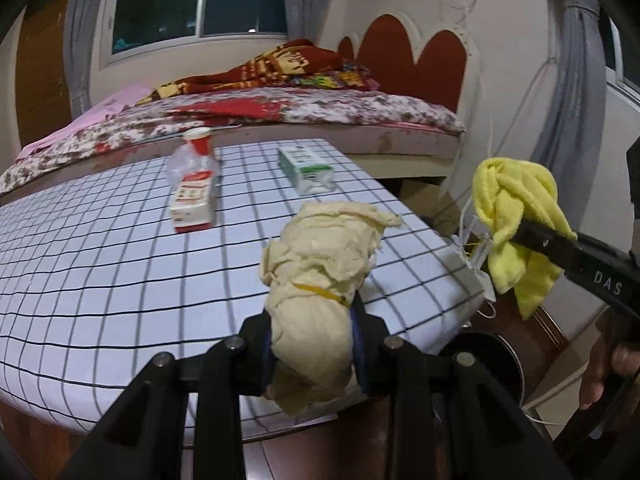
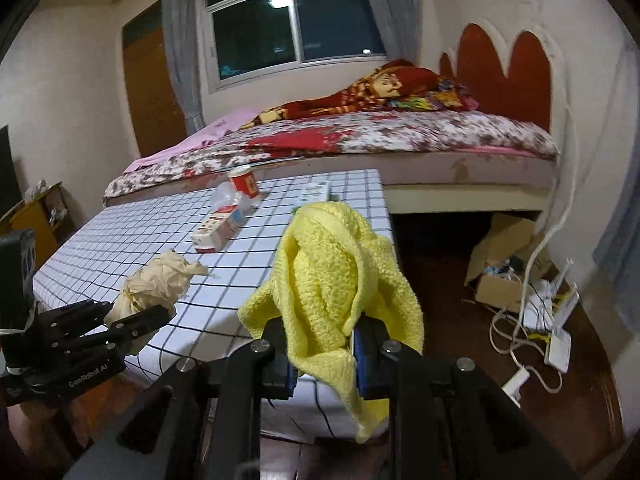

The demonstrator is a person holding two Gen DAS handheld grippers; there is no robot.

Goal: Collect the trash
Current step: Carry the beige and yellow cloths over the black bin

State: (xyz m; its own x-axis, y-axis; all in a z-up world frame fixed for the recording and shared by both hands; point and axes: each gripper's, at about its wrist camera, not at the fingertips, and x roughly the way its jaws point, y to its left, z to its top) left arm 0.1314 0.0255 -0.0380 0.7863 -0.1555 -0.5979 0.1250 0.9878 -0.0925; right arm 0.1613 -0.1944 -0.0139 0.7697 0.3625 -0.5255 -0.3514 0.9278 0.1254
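My left gripper point(image 1: 314, 356) is shut on a crumpled beige paper wad point(image 1: 320, 264) bound with a yellow rubber band, held over the near edge of the checked table point(image 1: 100, 260). My right gripper point(image 2: 324, 356) is shut on a yellow cloth point(image 2: 324, 272), off the table's right corner. From the left wrist, the right gripper point(image 1: 520, 232) and yellow cloth point(image 1: 512, 208) show at right. From the right wrist, the left gripper point(image 2: 136, 320) and paper wad point(image 2: 156, 280) show at left. On the table lie a red-and-white carton point(image 1: 192, 204), a green-and-white carton point(image 1: 306, 168), a red paper cup point(image 1: 198, 144) and clear plastic wrap point(image 1: 184, 162).
A bed point(image 2: 360, 140) with floral sheets and a red blanket runs behind the table. On the floor at right lie a cardboard box point(image 2: 500, 268), white cables and a power strip point(image 2: 556, 344). A person's hand point(image 1: 612, 372) holds the right gripper.
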